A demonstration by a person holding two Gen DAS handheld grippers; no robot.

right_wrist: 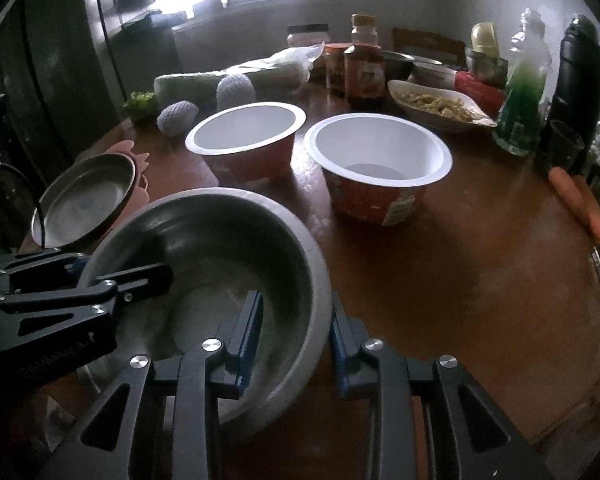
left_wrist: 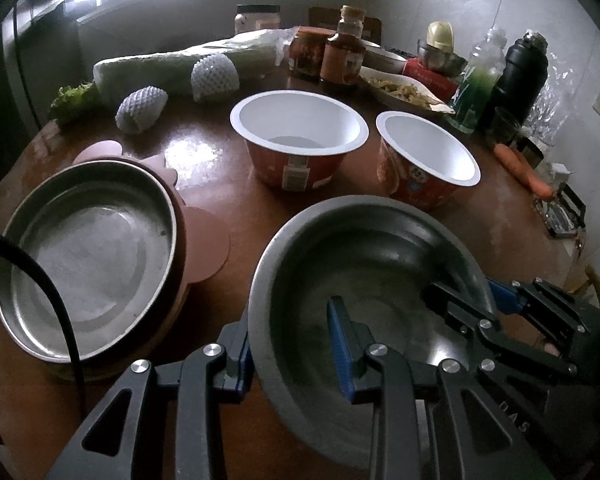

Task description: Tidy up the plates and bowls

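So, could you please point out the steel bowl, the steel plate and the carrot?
steel bowl (left_wrist: 364, 264): left wrist view, inner far wall.
steel plate (left_wrist: 88, 256): left wrist view, flat centre.
carrot (right_wrist: 580, 200): right wrist view, mid-body.
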